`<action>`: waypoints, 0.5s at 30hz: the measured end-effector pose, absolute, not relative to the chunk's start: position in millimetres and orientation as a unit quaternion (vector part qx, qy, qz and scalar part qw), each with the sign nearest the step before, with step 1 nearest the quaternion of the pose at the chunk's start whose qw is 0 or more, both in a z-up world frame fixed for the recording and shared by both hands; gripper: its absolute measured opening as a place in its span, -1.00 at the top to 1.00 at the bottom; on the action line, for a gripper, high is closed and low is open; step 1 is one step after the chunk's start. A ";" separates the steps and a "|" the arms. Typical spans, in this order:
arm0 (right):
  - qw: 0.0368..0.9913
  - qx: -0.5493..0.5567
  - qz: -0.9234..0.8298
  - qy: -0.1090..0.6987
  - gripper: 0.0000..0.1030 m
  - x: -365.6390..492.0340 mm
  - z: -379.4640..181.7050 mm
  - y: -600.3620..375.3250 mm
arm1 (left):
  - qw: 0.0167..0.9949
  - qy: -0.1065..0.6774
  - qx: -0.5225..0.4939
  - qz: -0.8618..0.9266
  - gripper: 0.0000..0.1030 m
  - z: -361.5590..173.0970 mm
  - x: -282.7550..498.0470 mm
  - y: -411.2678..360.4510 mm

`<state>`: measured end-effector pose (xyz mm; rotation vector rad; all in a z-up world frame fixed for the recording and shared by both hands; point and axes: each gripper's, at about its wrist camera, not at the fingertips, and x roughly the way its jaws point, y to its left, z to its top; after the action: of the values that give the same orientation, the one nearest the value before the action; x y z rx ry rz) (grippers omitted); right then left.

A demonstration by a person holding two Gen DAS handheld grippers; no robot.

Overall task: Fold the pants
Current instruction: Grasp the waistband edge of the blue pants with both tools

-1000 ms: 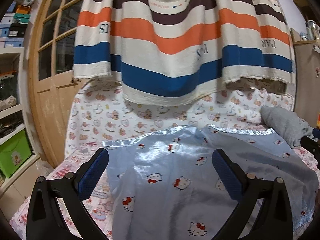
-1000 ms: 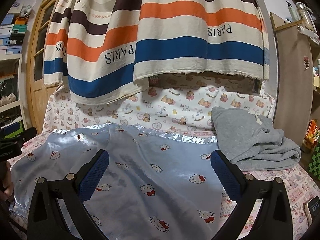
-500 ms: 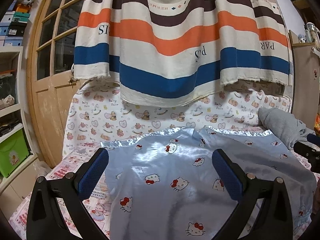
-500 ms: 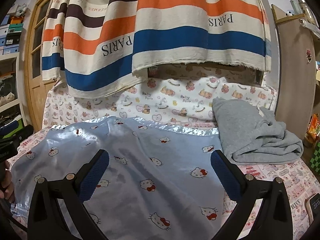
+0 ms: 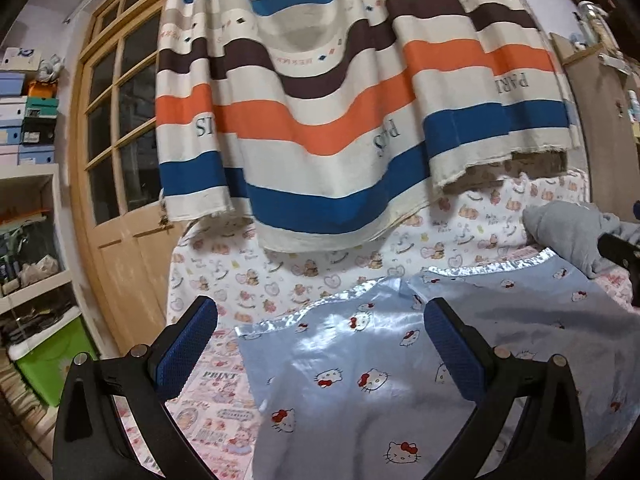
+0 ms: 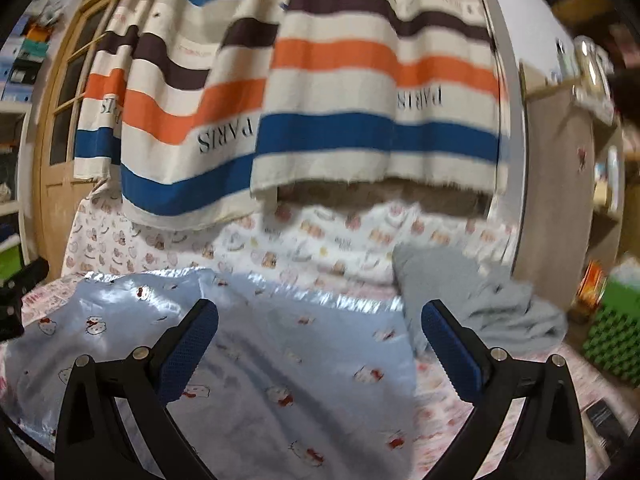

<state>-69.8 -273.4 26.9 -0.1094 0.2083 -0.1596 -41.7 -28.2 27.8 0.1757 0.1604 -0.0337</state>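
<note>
Light-blue satin pants (image 5: 400, 380) spread flat across the bed (image 5: 208, 408), no fold made; left gripper (image 5: 320, 348) and right gripper (image 6: 320, 344) hovering above, jaws apart, empty

The right gripper (image 6: 319, 344) hangs above the bed with its blue-padded fingers (image 6: 188, 350) spread wide and nothing between them. Under it, light blue satin pants (image 6: 248, 344) printed with cartoon cats lie spread flat on the pink patterned bedsheet (image 6: 436, 408), their shiny hem running along the far edge. Just right of the pants sits a crumpled grey garment (image 6: 472, 300), touching their far right corner. A striped curtain (image 6: 320, 92) in orange, blue, brown and cream hangs at the far side. The other gripper (image 6: 16, 300) shows at the left edge. The picture is somewhat blurred.
</note>
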 end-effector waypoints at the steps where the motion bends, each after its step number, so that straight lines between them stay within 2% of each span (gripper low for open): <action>1: 0.990 -0.060 -0.074 0.100 -0.99 -72.6 31.0 -270.6 | 0.994 0.075 0.077 -0.017 -0.99 30.8 -43.3 -25.2; 6: 0.996 -0.055 -0.055 0.052 -0.99 -86.3 46.7 -262.2 | 0.997 0.053 0.046 -0.027 -0.99 50.5 -50.1 -10.9; 15: 0.995 -0.044 -0.061 0.071 -0.99 -65.9 80.6 -261.3 | 1.000 0.007 -0.008 -0.017 -0.99 104.1 -35.6 35.9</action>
<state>-65.9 -261.3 80.6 -0.0887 0.1423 -0.1220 -35.6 35.9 104.1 -0.0166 0.0137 -0.0330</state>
